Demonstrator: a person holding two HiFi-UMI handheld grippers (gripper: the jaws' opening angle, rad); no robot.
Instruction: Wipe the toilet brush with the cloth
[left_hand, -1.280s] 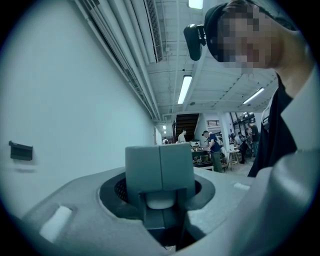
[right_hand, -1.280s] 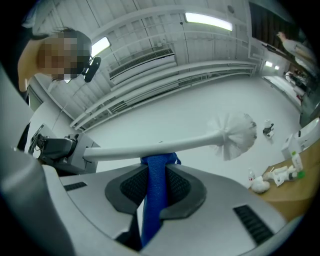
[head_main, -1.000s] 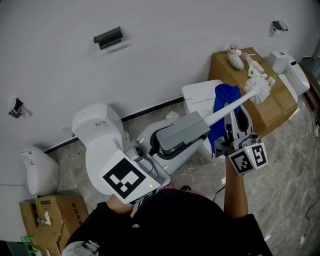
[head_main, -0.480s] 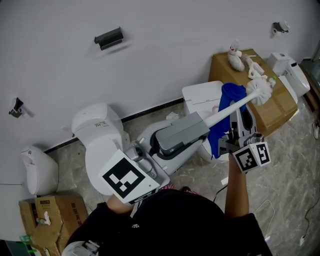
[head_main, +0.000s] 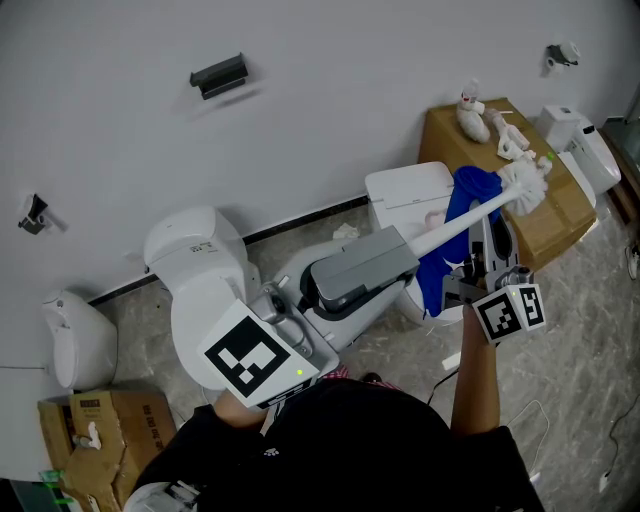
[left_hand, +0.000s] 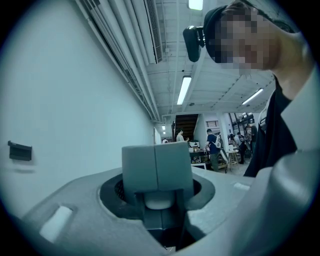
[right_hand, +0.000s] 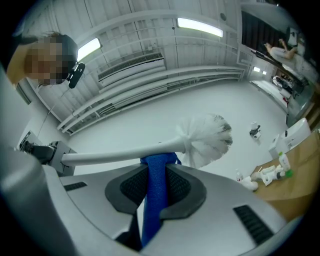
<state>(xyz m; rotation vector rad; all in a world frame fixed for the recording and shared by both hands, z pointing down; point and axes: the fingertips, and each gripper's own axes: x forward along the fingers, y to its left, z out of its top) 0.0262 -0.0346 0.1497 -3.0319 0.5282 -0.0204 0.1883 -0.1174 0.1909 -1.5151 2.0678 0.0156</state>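
Note:
The toilet brush has a white shaft (head_main: 455, 222) and a white bristle head (head_main: 525, 180), and it points up to the right. My left gripper (head_main: 385, 258) is shut on its grey handle block (left_hand: 157, 167), which fills the space between the jaws (left_hand: 158, 192). A blue cloth (head_main: 462, 215) is draped over the shaft just below the bristles. My right gripper (head_main: 472, 268) is shut on the cloth from beneath. In the right gripper view the cloth (right_hand: 156, 195) is pinched between the pads, with the shaft (right_hand: 120, 155) and bristle head (right_hand: 207, 137) right above.
A white toilet (head_main: 405, 185) stands under the brush against the wall. Behind it a cardboard box (head_main: 545, 215) carries small bottles, with another white fixture (head_main: 590, 150) at the far right. Cables lie on the marble floor. A second box (head_main: 100, 440) sits at the lower left.
My right gripper has slid the blue cloth up along the shaft toward the bristle head. The left gripper and the brush have stayed still.

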